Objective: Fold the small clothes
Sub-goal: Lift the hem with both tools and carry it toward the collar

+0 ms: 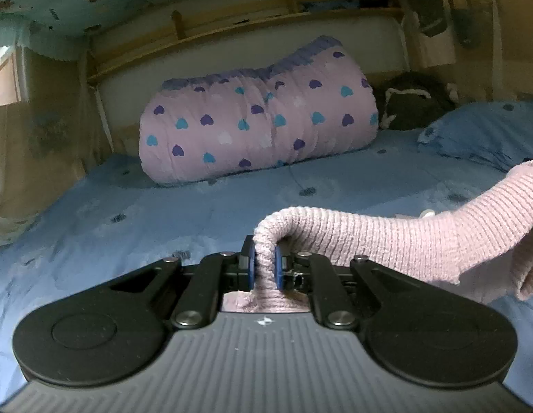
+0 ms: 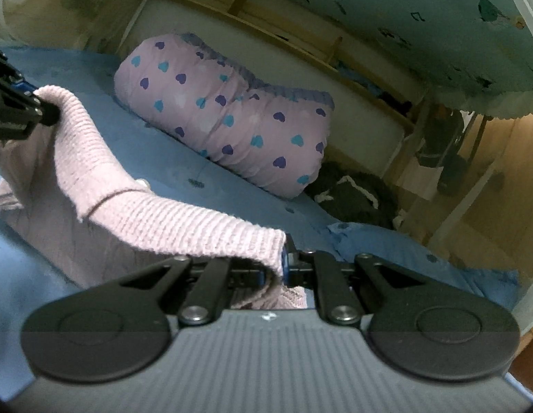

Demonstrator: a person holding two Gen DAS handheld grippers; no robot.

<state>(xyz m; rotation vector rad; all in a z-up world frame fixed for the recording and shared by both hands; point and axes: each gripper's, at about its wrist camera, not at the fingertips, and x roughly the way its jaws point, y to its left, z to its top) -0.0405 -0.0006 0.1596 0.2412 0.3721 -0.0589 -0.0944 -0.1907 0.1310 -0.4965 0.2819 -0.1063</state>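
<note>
A small pink ribbed knit garment [image 1: 386, 241] hangs stretched between both grippers above the blue bed sheet [image 1: 128, 213]. My left gripper [image 1: 265, 268] is shut on one edge of it, the knit bunched between the blue pads. In the right wrist view the same pink garment [image 2: 156, 216] runs from my right gripper [image 2: 275, 270], shut on its near edge, up to the left gripper [image 2: 42, 110] at the left border. The rest of the garment droops below toward the sheet.
A rolled pink quilt with purple and teal hearts [image 1: 259, 120] lies at the back of the bed. A dark fuzzy item [image 1: 411, 99] sits beside it, next to a blue pillow [image 1: 490, 130]. A wooden rail [image 1: 232, 27] and patterned fabric hang overhead.
</note>
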